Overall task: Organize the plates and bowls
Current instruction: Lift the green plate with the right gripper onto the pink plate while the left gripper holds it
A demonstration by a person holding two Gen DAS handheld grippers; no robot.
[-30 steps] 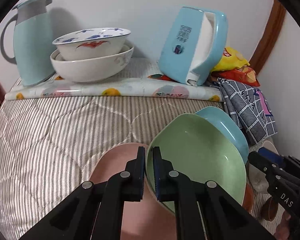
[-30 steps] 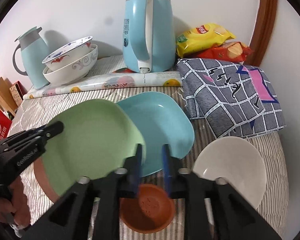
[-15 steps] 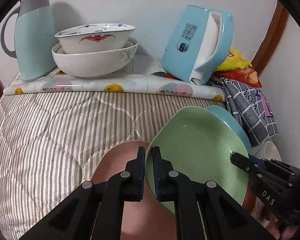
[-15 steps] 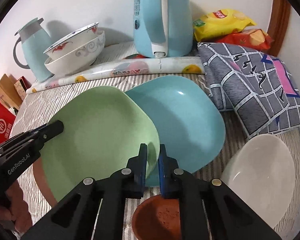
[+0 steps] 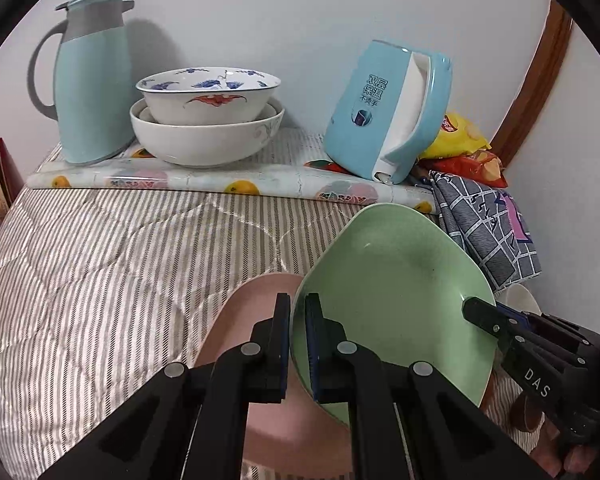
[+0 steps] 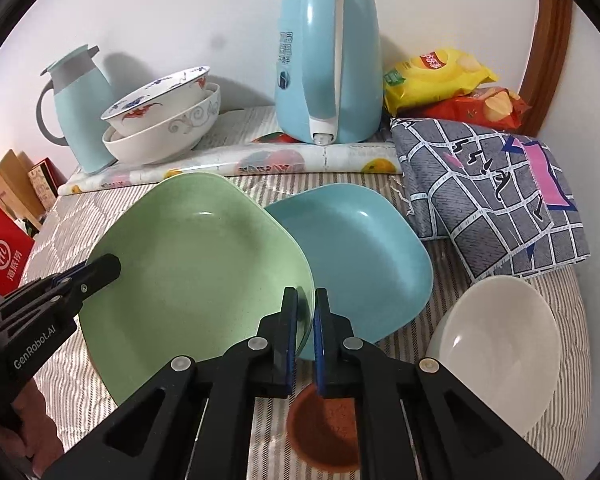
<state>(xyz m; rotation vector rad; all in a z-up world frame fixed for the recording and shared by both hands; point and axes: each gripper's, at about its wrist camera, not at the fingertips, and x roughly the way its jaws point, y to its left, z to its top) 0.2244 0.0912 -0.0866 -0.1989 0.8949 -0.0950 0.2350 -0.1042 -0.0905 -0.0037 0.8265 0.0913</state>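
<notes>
Now both grippers pinch the green plate (image 6: pixel 196 276) by opposite rims: left gripper (image 5: pixel 297 344) clamped w/ the pink plate (image 5: pixel 256 320) under its fingers, right gripper (image 6: pixel 306 340) just closed, blue plate (image 6: pixel 364 256) right behind its tips. Risk: uneven pull twists the plate loose, or it knocks the brown dish (image 6: pixel 324 436) below.

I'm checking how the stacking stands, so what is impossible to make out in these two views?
- Pink plate: left wrist view, mostly covered by the left gripper and green plate; absent from the right view.
- Blue plate: near edge hidden behind the green plate.
- Brown dish: partly behind the right gripper.
</notes>
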